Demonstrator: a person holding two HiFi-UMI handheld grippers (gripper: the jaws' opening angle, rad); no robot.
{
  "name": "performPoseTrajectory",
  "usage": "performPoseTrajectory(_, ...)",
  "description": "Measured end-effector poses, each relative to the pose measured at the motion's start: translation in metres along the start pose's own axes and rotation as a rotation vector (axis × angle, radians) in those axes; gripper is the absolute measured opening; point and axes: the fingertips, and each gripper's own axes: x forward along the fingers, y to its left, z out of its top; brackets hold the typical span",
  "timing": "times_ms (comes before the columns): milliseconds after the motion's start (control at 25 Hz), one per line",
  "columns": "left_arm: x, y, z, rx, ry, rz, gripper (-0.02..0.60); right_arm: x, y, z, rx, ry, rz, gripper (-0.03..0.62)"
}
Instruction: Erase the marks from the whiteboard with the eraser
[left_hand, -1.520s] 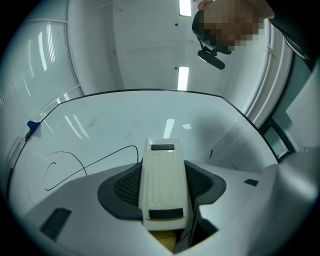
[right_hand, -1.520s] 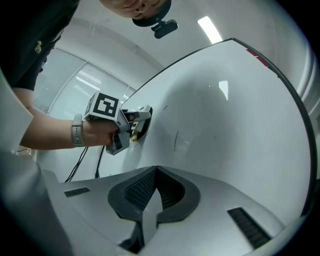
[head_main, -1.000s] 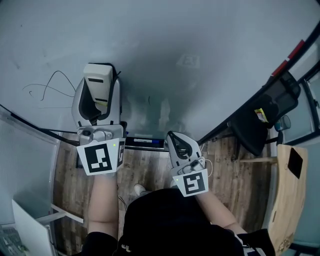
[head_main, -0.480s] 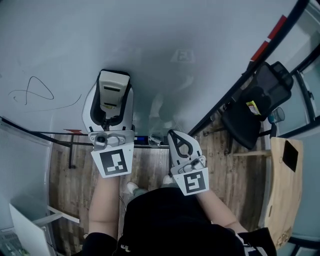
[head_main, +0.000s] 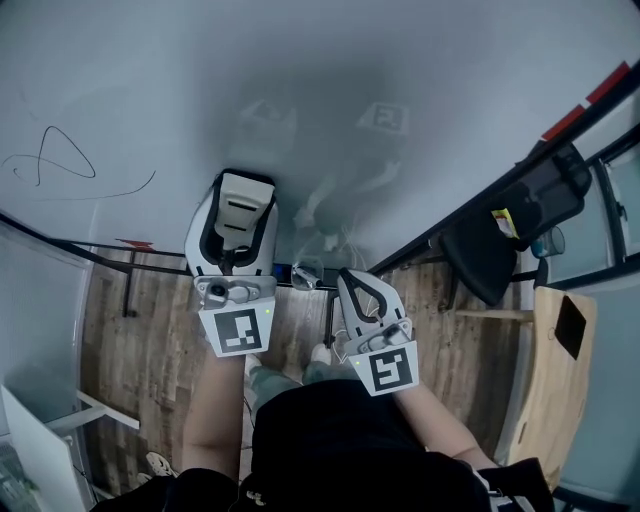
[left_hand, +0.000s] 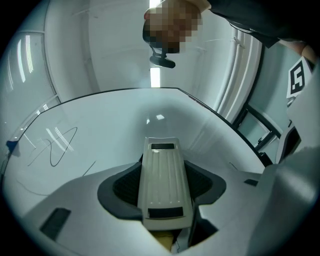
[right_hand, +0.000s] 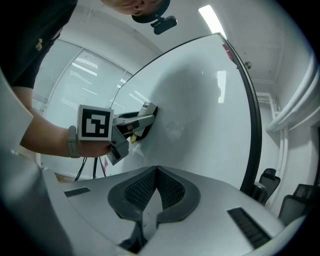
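At the upper left of the head view we see thin black marks (head_main: 48, 160) on the whiteboard (head_main: 420, 70). At the centre, our left gripper (head_main: 238, 222) clamps the eraser (head_main: 243, 200) against the board, well right of the marks. Lower right of it, our right gripper (head_main: 352, 285) has its jaws closed together on nothing.

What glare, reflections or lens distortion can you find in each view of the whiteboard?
Head view: the glossy whiteboard carries faint reflections. Left gripper view: fisheye bows the board's edge into an arc; a light glint sits beyond the eraser. Right gripper view: a bright glare patch on the board, dark vignetted corners.
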Motion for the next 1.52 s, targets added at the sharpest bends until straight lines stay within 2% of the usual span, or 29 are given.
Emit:
performPoseTrajectory(200, -0.019, -0.001, -0.035, -0.001, 0.094, -0.020, 0.262, 0.010, 0.012, -0.004, -0.013, 0.027, 0.034, 0.028)
performPoseTrajectory(360, -0.022, 0.000, -0.043, 0.050, 0.130, -0.060, 0.262, 0.020, 0.023, -0.002, -0.007, 0.018, 0.051, 0.028)
performPoseTrajectory(520, -0.019, 0.012, -0.032, 0.025, 0.112, -0.054, 0.262, 0.024, 0.031, 0.005, 0.004, 0.002, 0.043, 0.028)
performPoseTrajectory(760, -0.008, 0.059, -0.006, -0.040, 0.048, -0.017, 0.262, 0.036, 0.049, 0.021, -0.010, -0.006, 0.031, 0.028)
performPoseTrajectory(1040, -0.010, 0.100, 0.001, -0.022, -0.001, -0.058, 0.262, 0.055, 0.079, 0.046, -0.009, -0.034, 0.005, 0.026)
performPoseTrajectory(1200, -0.017, 0.120, -0.005, 0.031, -0.013, -0.112, 0.262, 0.069, 0.101, 0.055, -0.001, -0.039, -0.014, 0.028)
performPoseTrajectory(1520, -0.037, 0.162, -0.029, 0.069, 0.005, -0.148, 0.262, 0.099, 0.138, 0.066, -0.005, -0.045, -0.032, 0.028)
